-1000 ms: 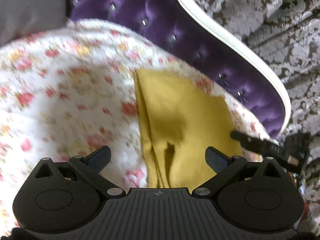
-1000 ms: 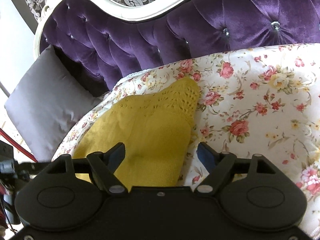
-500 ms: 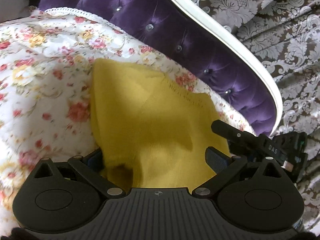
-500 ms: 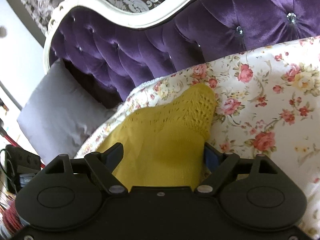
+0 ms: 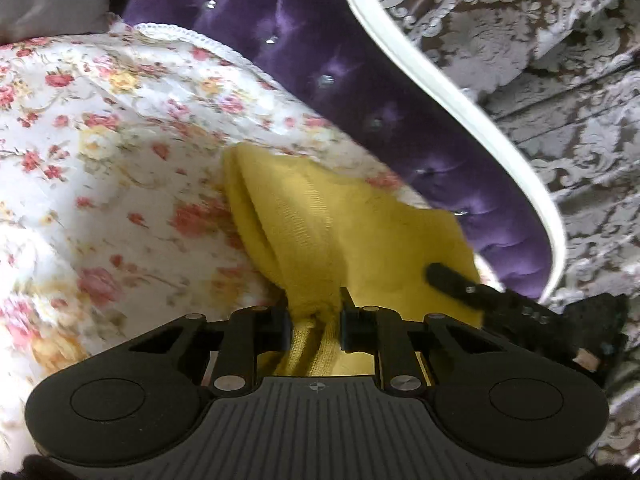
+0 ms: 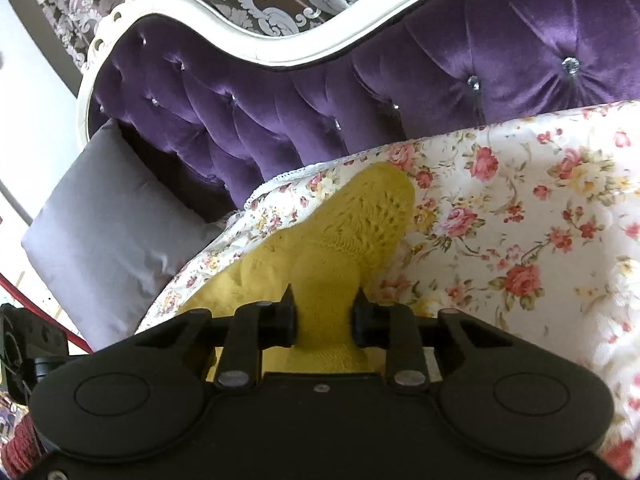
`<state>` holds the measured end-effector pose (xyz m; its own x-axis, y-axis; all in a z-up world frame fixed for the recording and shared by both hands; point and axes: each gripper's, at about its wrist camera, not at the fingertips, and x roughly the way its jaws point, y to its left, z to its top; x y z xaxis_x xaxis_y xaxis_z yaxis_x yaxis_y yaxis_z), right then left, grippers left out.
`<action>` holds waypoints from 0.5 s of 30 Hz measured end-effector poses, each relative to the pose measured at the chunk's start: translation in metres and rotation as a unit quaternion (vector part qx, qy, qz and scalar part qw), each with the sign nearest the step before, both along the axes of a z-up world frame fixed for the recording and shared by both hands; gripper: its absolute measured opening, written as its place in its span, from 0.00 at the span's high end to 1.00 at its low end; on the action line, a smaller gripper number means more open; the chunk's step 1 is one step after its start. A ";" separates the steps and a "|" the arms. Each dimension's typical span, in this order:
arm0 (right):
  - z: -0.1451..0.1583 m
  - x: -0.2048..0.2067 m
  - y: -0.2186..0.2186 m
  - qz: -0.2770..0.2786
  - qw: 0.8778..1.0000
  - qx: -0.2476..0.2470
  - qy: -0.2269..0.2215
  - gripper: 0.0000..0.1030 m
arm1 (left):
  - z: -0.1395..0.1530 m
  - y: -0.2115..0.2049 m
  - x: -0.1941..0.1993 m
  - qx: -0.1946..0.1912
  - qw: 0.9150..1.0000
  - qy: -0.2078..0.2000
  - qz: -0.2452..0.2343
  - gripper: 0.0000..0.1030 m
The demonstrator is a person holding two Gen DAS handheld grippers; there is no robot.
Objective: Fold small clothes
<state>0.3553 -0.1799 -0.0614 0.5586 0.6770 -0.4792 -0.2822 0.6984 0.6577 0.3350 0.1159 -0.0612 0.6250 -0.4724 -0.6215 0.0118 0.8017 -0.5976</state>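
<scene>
A small mustard-yellow knitted garment (image 5: 352,232) lies on a floral bed cover (image 5: 100,184). My left gripper (image 5: 314,316) is shut on a bunched edge of it, and the cloth rises in folds between the fingers. In the right wrist view the same garment (image 6: 360,224) shows its lacy knitted end. My right gripper (image 6: 325,316) is shut on another edge of it. The right gripper's body (image 5: 500,304) shows at the far side of the garment in the left wrist view.
A purple tufted headboard (image 6: 320,92) with a white curved frame (image 5: 460,92) stands behind the cover. A grey pillow (image 6: 104,224) leans at its left end. Patterned wallpaper (image 5: 540,60) is behind.
Both grippers have moved forward onto the garment and closed from open onto its edges. The cloth now bunches up between the fingers.
</scene>
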 end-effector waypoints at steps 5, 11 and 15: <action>0.009 -0.014 -0.009 -0.015 1.000 -0.005 0.018 0.66 | 0.008 -0.022 -0.009 0.003 1.000 0.007 -0.030 0.81; 0.017 -0.051 -0.037 -0.030 0.998 -0.016 0.055 0.66 | 0.011 -0.046 -0.036 -0.010 0.997 0.029 -0.070 0.81; 0.012 -0.067 -0.062 -0.060 0.997 -0.016 0.055 0.51 | 0.015 -0.061 -0.040 0.039 0.996 -0.019 -0.074 0.74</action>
<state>0.2881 -0.2415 -0.0495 0.5770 0.5926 -0.5621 -0.1234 0.7435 0.6573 0.2946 0.0552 -0.0457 0.5760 -0.5115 -0.6377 0.1542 0.8340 -0.5297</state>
